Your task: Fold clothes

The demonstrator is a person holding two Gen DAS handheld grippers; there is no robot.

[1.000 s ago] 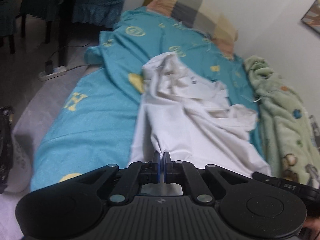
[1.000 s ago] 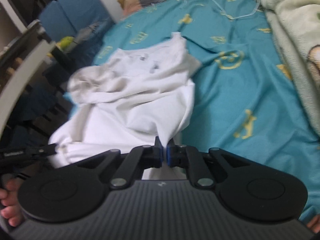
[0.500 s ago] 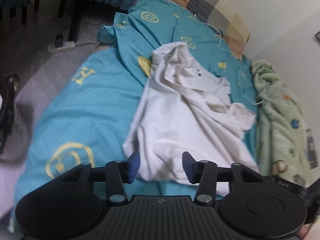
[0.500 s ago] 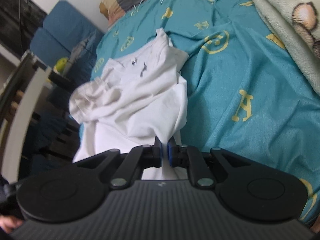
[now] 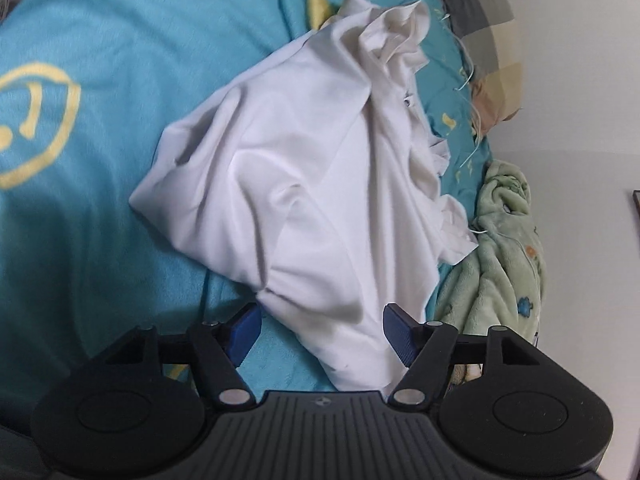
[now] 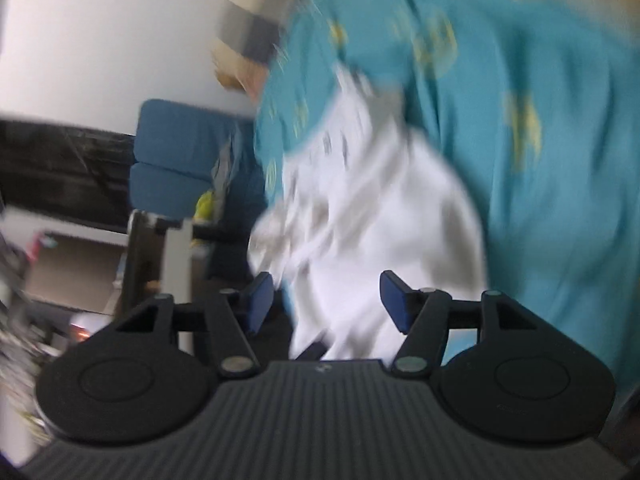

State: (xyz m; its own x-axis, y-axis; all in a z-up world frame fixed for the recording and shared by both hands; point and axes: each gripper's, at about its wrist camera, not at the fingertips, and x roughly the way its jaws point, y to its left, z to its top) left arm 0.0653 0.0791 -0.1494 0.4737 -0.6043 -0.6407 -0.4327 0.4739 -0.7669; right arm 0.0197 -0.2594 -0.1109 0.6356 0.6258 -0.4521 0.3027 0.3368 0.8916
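The left tongs point(image 5: 320, 332) are spread wide, their blue pads apart with nothing pinched between them; the near corner of a white shirt point(image 5: 320, 168) lies in the gap, loose on the bed. The right tongs point(image 6: 326, 300) are likewise released, pads well apart, and the same white cloth point(image 6: 380, 216) shows beyond them, though that view is smeared by motion and little detail can be read from it.

The shirt lies on the teal sheet point(image 5: 100, 120) of the bed, roughly in the middle, spread in a slack, uneven shape. Its near part is fairly smooth with a few long creases. Its far end is bunched into a crumpled heap, and the right edge is ruffled where it runs beside a green fleece blanket point(image 5: 504, 248). A checked pillow point(image 5: 480, 28) sits at the far right, just past the shirt's far end.

As for progress, the shirt is not in a neat folded shape: no clean straight edges, no squared stack, and the far end is wrinkled. Whether some layer is already doubled over cannot be told from the lie of the cloth. Judging by this, most of the folding remains: the crumpled far end needs flattening and the sides and length need bringing together.
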